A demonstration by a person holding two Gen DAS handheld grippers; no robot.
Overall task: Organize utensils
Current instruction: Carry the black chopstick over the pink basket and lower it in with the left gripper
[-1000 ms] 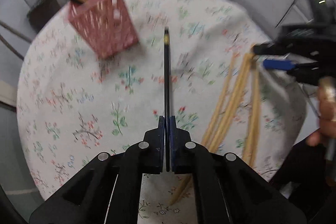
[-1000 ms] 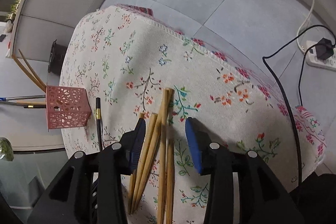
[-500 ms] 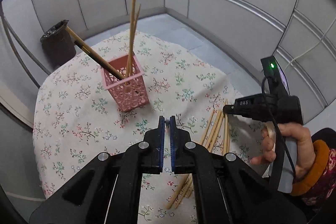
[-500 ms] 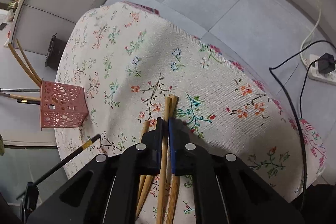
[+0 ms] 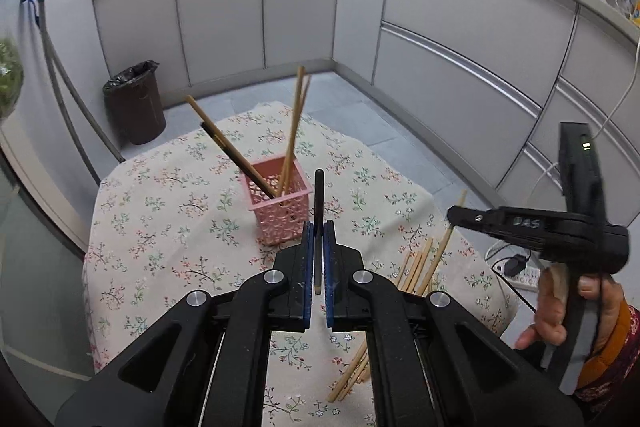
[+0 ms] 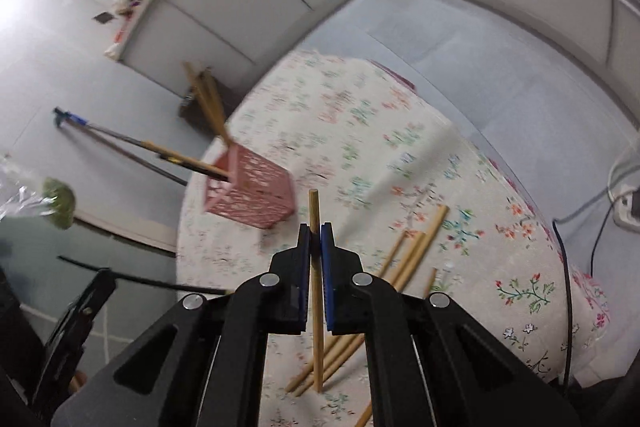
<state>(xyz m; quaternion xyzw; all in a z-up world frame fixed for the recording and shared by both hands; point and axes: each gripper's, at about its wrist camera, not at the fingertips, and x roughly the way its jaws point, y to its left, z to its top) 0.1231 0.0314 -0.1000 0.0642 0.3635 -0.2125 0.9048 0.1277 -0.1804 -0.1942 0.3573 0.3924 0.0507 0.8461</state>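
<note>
Two grippers each pinch a single chopstick, jaws closed tight on it. Between the blue pads of the left gripper (image 5: 319, 227) sits a dark chopstick (image 5: 319, 203), its tip pointing up and away toward the pink basket (image 5: 280, 211). The right gripper (image 6: 315, 229) clamps a pale wooden chopstick (image 6: 316, 291) that runs lengthwise through the jaws, one end poking out past the fingertips, the other hanging back below them.

Just beyond both grippers, the pink lattice basket stands upright on a floral tablecloth (image 5: 168, 219). It already holds several chopsticks: two pale ones leaning almost upright, and a dark one and a wooden one slanting out to the left.

Loose wooden chopsticks (image 6: 404, 259) lie in a fan on the cloth to the right of the basket, near the table's edge.

Seen from the left wrist, a hand (image 5: 568, 307) holds the right gripper's handle at the far right. Grey cabinets (image 5: 280, 7) and a dark bin (image 5: 136, 103) stand behind the table.
</note>
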